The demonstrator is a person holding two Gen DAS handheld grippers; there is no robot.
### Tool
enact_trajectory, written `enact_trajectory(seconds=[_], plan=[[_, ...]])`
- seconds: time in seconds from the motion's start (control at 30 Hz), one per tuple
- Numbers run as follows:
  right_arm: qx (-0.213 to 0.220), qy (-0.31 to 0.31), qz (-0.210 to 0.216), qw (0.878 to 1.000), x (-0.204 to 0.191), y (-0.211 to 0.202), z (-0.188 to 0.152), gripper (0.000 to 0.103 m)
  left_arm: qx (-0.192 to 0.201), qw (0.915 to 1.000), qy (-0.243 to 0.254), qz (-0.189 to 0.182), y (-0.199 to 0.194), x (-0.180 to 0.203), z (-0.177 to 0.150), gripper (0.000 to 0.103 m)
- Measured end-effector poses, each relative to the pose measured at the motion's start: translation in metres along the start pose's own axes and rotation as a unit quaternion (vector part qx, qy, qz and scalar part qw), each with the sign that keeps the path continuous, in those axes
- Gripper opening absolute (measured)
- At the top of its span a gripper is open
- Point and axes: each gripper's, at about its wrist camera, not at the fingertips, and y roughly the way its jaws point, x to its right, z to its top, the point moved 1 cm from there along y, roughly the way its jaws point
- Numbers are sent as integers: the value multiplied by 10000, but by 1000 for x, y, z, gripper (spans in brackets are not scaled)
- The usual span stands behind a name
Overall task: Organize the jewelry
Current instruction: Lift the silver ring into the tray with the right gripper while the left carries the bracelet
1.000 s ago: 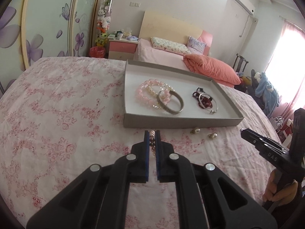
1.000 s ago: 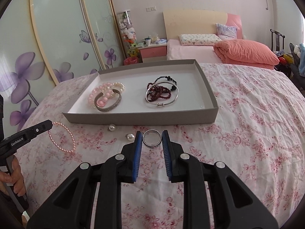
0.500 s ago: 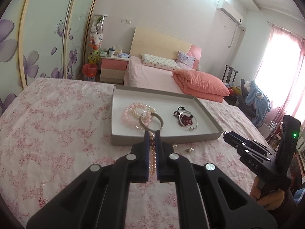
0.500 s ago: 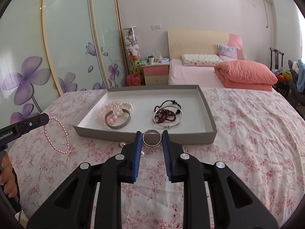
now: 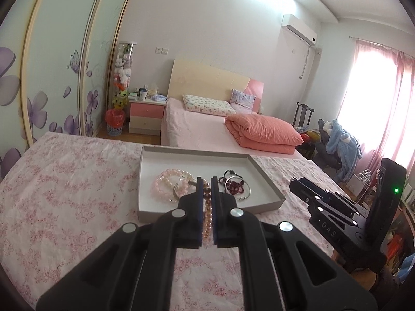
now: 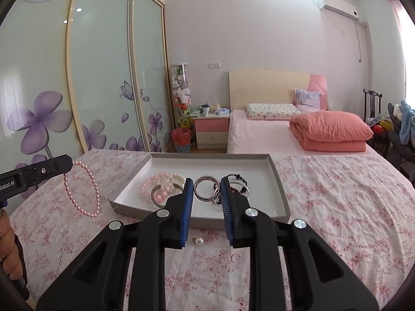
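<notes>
My left gripper (image 5: 206,184) is shut on a pink pearl bracelet (image 5: 207,217), held above the floral bedspread in front of the grey tray (image 5: 207,211). From the right wrist view the bracelet (image 6: 81,189) hangs from the left gripper's fingers (image 6: 52,167). My right gripper (image 6: 206,186) is shut on a silver ring bangle (image 6: 206,188), held above the tray (image 6: 197,215). The tray holds pink bead bracelets (image 6: 158,186), a grey bangle (image 6: 158,198) and dark red beads with a silver bangle (image 5: 237,188).
A pearl earring (image 6: 198,240) lies on the bedspread below the right gripper. A second bed with an orange duvet (image 6: 332,129) stands behind. A nightstand (image 6: 210,132) and wardrobe doors (image 6: 103,77) are at the back left. The right gripper body (image 5: 345,217) shows at the right.
Both grippers have risen off the bedspread with their pieces and moved towards the tray. The pearl bracelet now hangs free in the air.
</notes>
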Motion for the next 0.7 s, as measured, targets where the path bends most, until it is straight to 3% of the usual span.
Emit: enact_trajectory(seconds=[0.47,0.7], plan=[[418,-8,-223,9989,3,1,23,23,258,9992,299,36,11,17,25,7],[522,-15,-329,9981,15,22,39,23,224,9992,306,154,34,14,39,7]])
